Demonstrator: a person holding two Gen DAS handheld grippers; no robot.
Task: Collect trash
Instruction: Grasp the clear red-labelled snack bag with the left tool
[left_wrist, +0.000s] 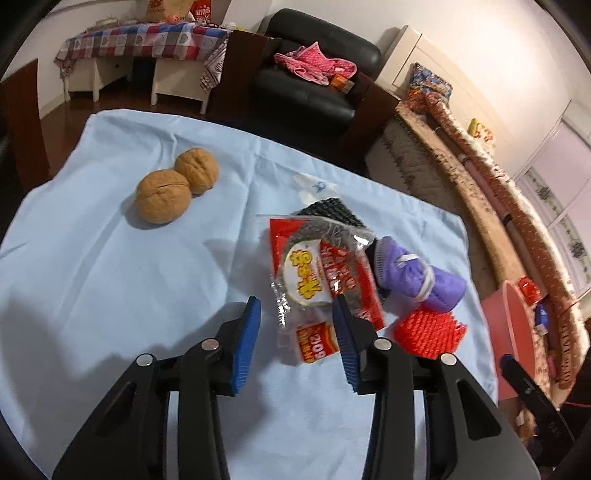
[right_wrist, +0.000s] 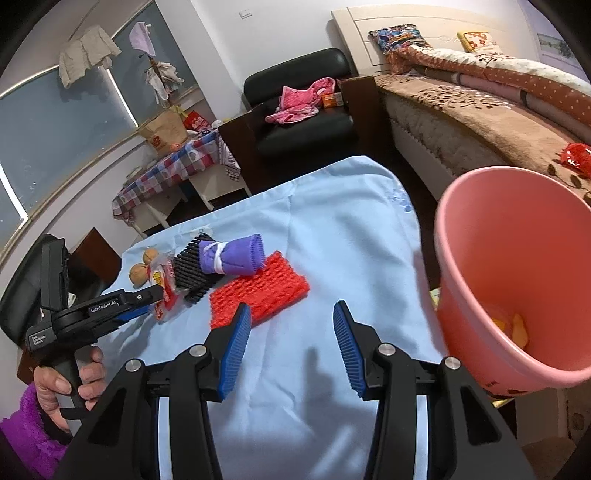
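Note:
A red and clear plastic wrapper (left_wrist: 314, 273) lies on the light blue cloth (left_wrist: 110, 277). My left gripper (left_wrist: 297, 314) is open, its blue fingers on either side of the wrapper's near end. Beside the wrapper lie a rolled purple mask (left_wrist: 413, 273), a black foam net (left_wrist: 332, 214) and a red foam net (left_wrist: 428, 332). In the right wrist view my right gripper (right_wrist: 291, 319) is open and empty above the cloth (right_wrist: 332, 240), just short of the red net (right_wrist: 258, 291). The left gripper (right_wrist: 144, 301) reaches the wrapper (right_wrist: 164, 291) there. A pink bucket (right_wrist: 517, 266) stands at the right.
Two walnuts (left_wrist: 173, 184) lie on the cloth to the left. The bucket (left_wrist: 513, 332) sits off the table's right edge and holds some yellow scraps (right_wrist: 513, 325). A bed (right_wrist: 480, 110), a black armchair (right_wrist: 306, 110) and a checked side table (right_wrist: 166, 173) stand beyond.

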